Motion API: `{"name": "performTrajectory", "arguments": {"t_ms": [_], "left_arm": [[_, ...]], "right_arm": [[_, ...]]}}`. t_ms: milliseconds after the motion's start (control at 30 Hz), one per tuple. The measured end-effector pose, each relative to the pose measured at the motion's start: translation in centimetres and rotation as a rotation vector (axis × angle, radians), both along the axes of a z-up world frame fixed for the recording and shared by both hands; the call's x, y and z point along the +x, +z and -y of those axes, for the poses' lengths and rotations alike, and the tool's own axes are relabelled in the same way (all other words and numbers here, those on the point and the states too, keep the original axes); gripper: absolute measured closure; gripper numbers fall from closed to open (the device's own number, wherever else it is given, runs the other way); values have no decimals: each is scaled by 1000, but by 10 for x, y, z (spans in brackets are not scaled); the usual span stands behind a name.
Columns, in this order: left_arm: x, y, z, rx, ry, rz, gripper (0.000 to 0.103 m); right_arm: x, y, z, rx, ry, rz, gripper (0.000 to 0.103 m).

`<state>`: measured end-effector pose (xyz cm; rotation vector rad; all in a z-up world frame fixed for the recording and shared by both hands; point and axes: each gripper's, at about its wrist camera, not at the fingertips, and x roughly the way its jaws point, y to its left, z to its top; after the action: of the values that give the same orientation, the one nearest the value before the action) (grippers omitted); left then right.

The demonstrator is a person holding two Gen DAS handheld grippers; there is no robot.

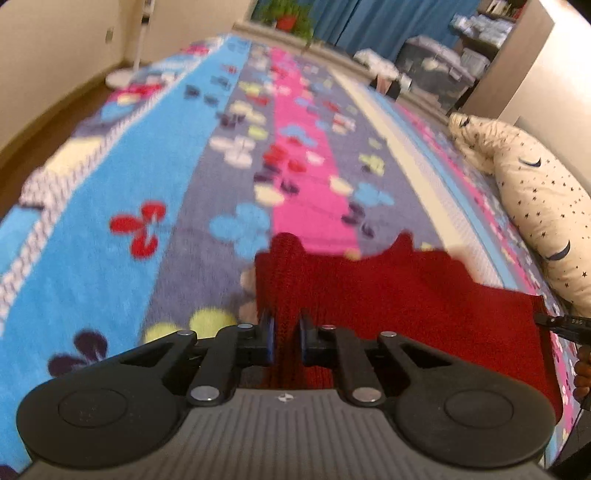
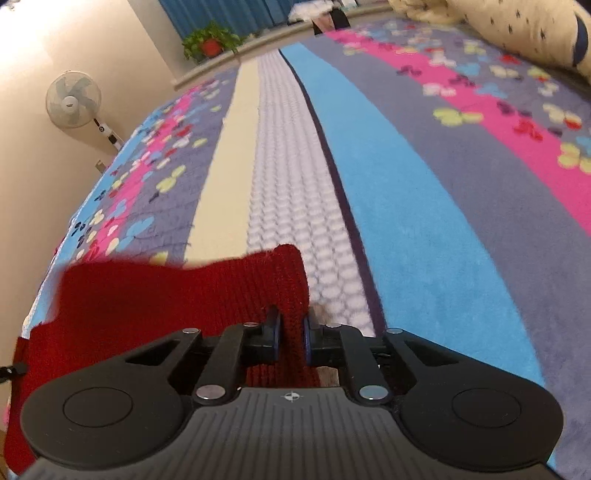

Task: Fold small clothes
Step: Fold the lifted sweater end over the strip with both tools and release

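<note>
Left wrist view: left gripper [image 1: 285, 338] sits at the bottom of frame, blue pads pressed together on a raised ribbed fold of the red knit garment [image 1: 406, 295], pinching it at the garment's left edge. Garment spreads rightward from the pinch across the striped butterfly-print blanket [image 1: 147, 177]; its far edge looks blurred. At the right edge, the tip of the other tool and part of a hand [image 1: 583, 369] show just beside the garment. Further right, a cream star-print pillow [image 1: 535, 192] lies on the blanket. Beyond the bed: blue curtain [image 1: 388, 18], potted plant [image 1: 286, 14]. Right wrist view: right gripper [image 2: 292, 339] likewise pinches a ribbed fold at the garment's right edge, pads closed on the cloth; garment extends left over the blanket. Beyond the bed's left side, a standing fan [image 2: 73, 99] stands by the wall.
</note>
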<state>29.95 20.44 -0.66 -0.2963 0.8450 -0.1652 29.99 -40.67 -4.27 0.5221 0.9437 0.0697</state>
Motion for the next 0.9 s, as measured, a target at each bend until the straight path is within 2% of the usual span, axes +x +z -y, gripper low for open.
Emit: {"name": "performTrajectory", "arguments": {"t_ms": [133,200,267,333,433,467,500,600,667,700,767,833,900], "left_arm": [[-7,24,-5,-21,26,150,91],[-9,31,-5,-3,50,213,91],[-5,31,-6,6,75,229,91],[2,24,-5,29,75,197,91],[17,-3,6,120,37,56,91],[20,-13,8,140,36,4,90],[21,-17,8,139,45,-10,90],[17,-4,5,89,69,45,91],[16,-2,4,84,71,45,90],[16,-4,5,100,64,25,89],[14,-9,9,142,40,-25,86],[5,-4,12,185,32,-4,82],[-4,2,11,210,35,19,70]], "right_arm": [[-9,31,12,63,-107,193,92],[-12,40,8,25,-116,270,92],[-10,40,6,-7,-132,284,92],[-2,28,7,-21,-132,229,92],[15,-12,3,-69,-80,-7,92],[18,-20,0,-85,-67,-56,92],[20,-23,-2,-93,-62,-64,92],[19,-6,-1,-86,-97,30,92],[18,-1,-2,-91,-98,67,92],[18,-3,-4,-113,-85,54,92],[19,-13,-10,-159,-43,-29,87],[16,-19,-10,-165,-27,-101,83],[7,-9,-13,-168,-24,-88,79]]}}
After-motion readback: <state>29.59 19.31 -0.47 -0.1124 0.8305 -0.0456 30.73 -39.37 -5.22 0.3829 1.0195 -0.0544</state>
